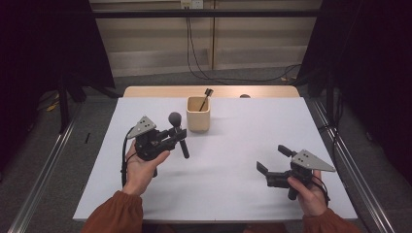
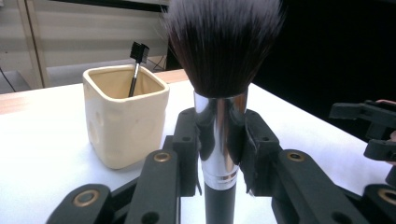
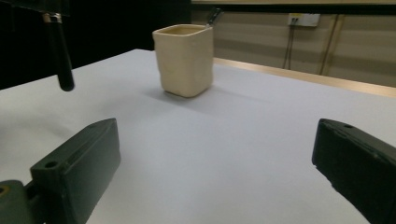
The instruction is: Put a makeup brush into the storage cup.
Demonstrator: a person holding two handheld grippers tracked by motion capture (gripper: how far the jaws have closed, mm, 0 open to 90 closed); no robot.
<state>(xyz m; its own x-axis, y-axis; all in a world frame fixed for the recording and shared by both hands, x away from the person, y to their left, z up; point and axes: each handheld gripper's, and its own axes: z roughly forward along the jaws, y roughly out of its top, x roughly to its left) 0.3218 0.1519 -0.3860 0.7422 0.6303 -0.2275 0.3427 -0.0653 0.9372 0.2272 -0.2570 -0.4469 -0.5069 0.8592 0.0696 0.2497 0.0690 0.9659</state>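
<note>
Right gripper [image 1: 273, 162], lower right of the high view: jaws spread wide, nothing between. Left gripper [image 1: 176, 135], left of centre, clamped on the makeup brush [image 1: 179, 132]. Left gripper view shows pads pinching its silver ferrule, bristles up. Beyond, upper centre, cream cup [image 1: 198, 114] with small brush [image 1: 206, 97] inside; right gripper view shows the brush handle's tip hanging above the table [image 3: 243, 135].

You see a brush [image 2: 219, 93] with soft bristles, a mirror-bright metal collar and matt black handle; the cup [image 2: 125, 116] looks like glazed, dimpled ceramic.
</note>
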